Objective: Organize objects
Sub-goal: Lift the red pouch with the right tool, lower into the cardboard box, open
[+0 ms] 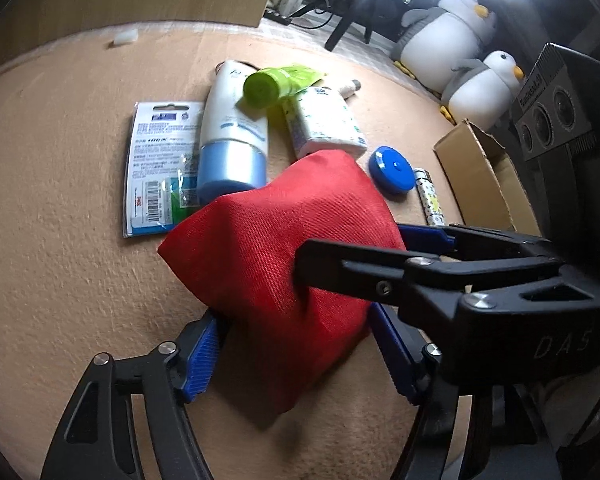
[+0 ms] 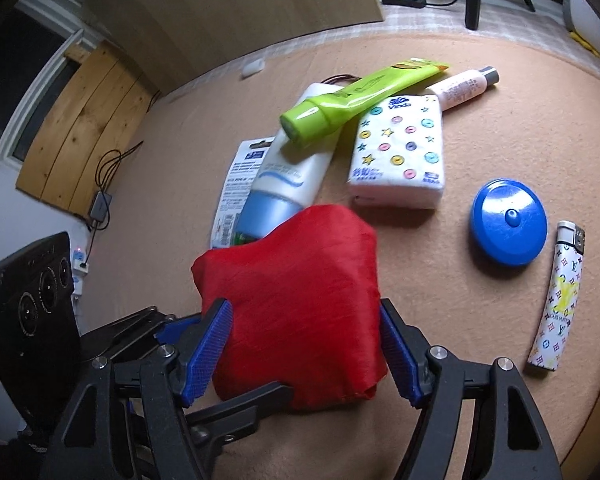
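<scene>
Both tools, left (image 1: 292,354) and right (image 2: 306,350), clamp red pouch (image 1: 276,256), long axis running away from cameras

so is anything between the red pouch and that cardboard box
Yes. The red fabric pouch sits between both grippers' pads. Toward the open cardboard box, the blue round case and the patterned lighter lie on the mat, so lift over them.
</scene>
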